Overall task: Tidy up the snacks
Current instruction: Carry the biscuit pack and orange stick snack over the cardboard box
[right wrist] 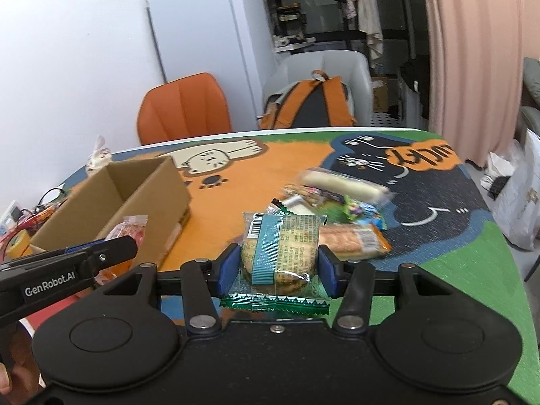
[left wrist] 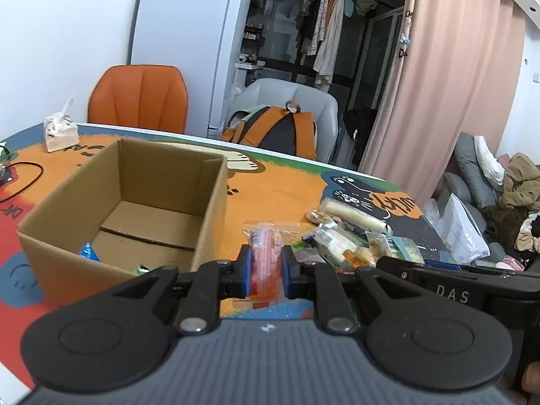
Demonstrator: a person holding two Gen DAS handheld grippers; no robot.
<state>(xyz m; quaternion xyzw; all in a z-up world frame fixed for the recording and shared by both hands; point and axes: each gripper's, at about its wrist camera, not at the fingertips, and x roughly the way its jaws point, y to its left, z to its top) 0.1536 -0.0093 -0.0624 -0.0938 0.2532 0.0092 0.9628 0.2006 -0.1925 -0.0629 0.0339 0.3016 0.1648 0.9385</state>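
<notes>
My left gripper (left wrist: 265,271) is shut on a clear packet of orange-pink snack (left wrist: 266,253), held above the table just right of the open cardboard box (left wrist: 128,209). That box holds a blue wrapper (left wrist: 88,251) and a green one at its near wall. In the right wrist view my right gripper (right wrist: 276,265) is shut on a round cookie pack with a teal band (right wrist: 281,246). The left gripper (right wrist: 101,253) with its pink packet (right wrist: 130,233) shows beside the box (right wrist: 135,199). A pile of loose snacks (right wrist: 337,202) lies on the table beyond.
The table wears a colourful cat-print mat (right wrist: 270,168). A tissue pack (left wrist: 60,131) and black cable (left wrist: 23,182) lie at its far left. An orange chair (left wrist: 140,101) and a grey chair with a backpack (left wrist: 276,131) stand behind. Bags sit on the floor at right (right wrist: 519,199).
</notes>
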